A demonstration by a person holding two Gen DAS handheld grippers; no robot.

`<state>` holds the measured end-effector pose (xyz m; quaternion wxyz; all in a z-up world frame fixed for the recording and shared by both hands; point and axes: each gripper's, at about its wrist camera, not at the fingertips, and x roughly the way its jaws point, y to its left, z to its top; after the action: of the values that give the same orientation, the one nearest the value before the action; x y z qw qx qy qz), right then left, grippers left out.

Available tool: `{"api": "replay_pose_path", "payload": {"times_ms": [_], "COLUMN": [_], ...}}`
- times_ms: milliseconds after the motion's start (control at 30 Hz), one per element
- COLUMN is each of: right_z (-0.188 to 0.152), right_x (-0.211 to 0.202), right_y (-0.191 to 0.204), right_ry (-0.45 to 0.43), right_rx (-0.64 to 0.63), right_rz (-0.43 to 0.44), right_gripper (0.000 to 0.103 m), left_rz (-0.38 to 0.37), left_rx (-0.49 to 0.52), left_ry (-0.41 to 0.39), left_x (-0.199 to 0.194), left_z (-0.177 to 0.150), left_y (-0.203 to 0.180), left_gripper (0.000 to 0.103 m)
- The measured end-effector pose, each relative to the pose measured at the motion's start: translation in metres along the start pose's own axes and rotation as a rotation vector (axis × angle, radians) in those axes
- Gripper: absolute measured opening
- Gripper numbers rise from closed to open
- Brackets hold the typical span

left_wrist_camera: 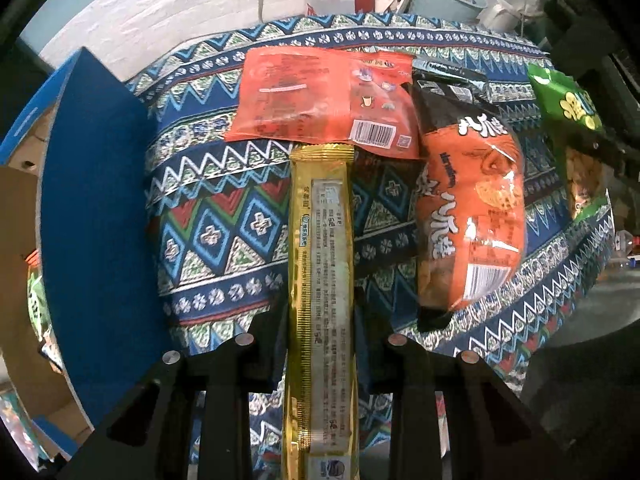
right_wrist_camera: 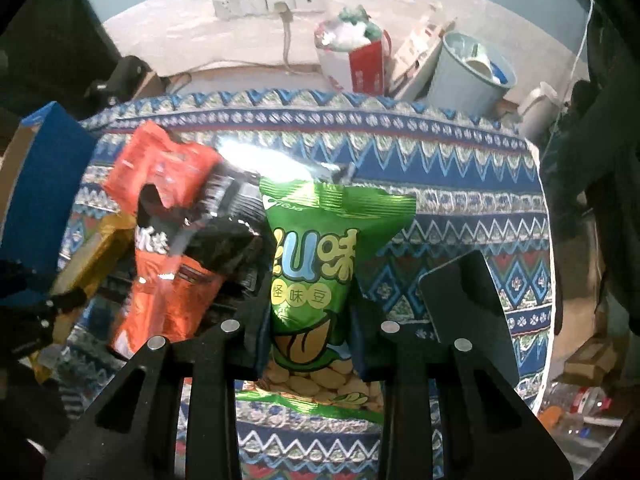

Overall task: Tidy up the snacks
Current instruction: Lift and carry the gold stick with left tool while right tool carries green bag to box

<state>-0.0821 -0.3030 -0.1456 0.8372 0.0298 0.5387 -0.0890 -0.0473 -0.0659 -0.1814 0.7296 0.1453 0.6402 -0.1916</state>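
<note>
My left gripper (left_wrist_camera: 320, 320) is shut on a long gold snack packet (left_wrist_camera: 322, 260) that points away over the patterned cloth. Beyond it lie a flat orange packet (left_wrist_camera: 316, 96) and an orange-and-black puffed bag (left_wrist_camera: 468, 208). My right gripper (right_wrist_camera: 310, 304) is shut on a green bean bag (right_wrist_camera: 316, 264), which stands upright between the fingers. In the right wrist view the orange-and-black bag (right_wrist_camera: 176, 264) and the orange packet (right_wrist_camera: 160, 164) lie to the left, blurred, with the gold packet (right_wrist_camera: 92, 256) and the left gripper at the far left. The green bag shows at the right edge of the left wrist view (left_wrist_camera: 576, 120).
A blue-sided cardboard box (left_wrist_camera: 92, 220) stands open at the left, also in the right wrist view (right_wrist_camera: 44, 184). A dark flat card (right_wrist_camera: 468, 312) lies on the cloth (right_wrist_camera: 440, 160) at the right. Behind the table are a bucket (right_wrist_camera: 468, 76), a red-and-white bag (right_wrist_camera: 356, 60) and wall sockets.
</note>
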Motion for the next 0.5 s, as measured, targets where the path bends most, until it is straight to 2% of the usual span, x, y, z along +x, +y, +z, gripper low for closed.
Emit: {"api": "replay_pose_path", "payload": {"times_ms": [67, 233, 500], "right_z": [-0.001, 0.002, 0.010], "right_x": [-0.007, -0.019, -0.031], "right_y": [0.008, 0.025, 0.047], "right_ry": [-0.012, -0.037, -0.070], "right_rx": [-0.009, -0.035, -0.058], "right_rz": [0.005, 0.016, 0.042], "right_gripper": [0.029, 0.029, 0.029], "left_rz": [-0.002, -0.015, -0.012], "left_rx": [-0.002, -0.013, -0.036], "left_ry": [-0.017, -0.060, -0.149], "left_x": [-0.011, -0.040, -0.077], "left_z": [-0.012, -0.014, 0.001], "left_y": [0.002, 0.013, 0.029], "left_gripper": [0.028, 0.028, 0.028]}}
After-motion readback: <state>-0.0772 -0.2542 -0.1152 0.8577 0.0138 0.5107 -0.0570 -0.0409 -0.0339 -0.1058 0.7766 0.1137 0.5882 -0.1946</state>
